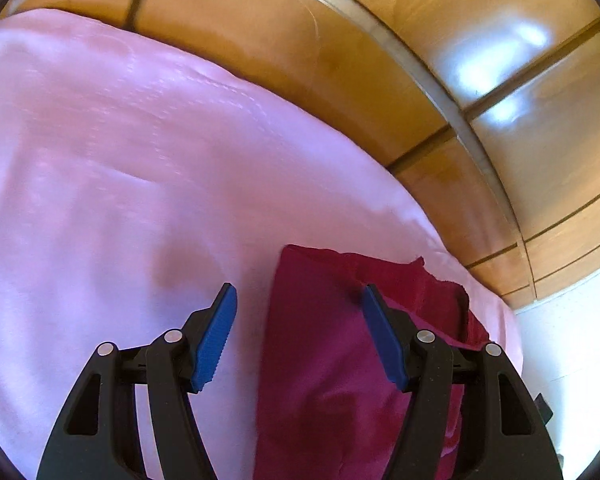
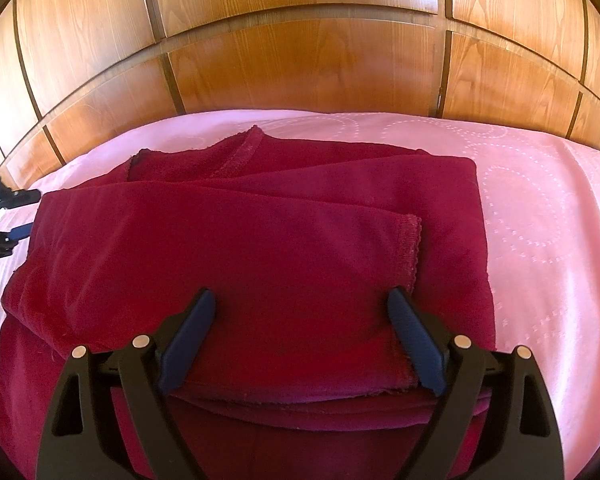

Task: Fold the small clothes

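A dark red garment point(image 2: 260, 240) lies folded in layers on a pink bedsheet point(image 2: 540, 208). My right gripper point(image 2: 302, 300) is open and empty, just above the garment's near part. In the left wrist view the garment point(image 1: 332, 344) lies at the lower right, with its left edge between my fingers. My left gripper point(image 1: 298, 300) is open and empty over that edge. It also shows at the far left of the right wrist view point(image 2: 8, 216), beside the garment's left edge.
A glossy wooden panelled headboard point(image 2: 300, 60) stands behind the bed. In the left wrist view the pink sheet point(image 1: 120, 180) spreads to the left, the headboard point(image 1: 380, 80) runs along the sheet's far edge, and a white surface point(image 1: 572, 344) lies at the right.
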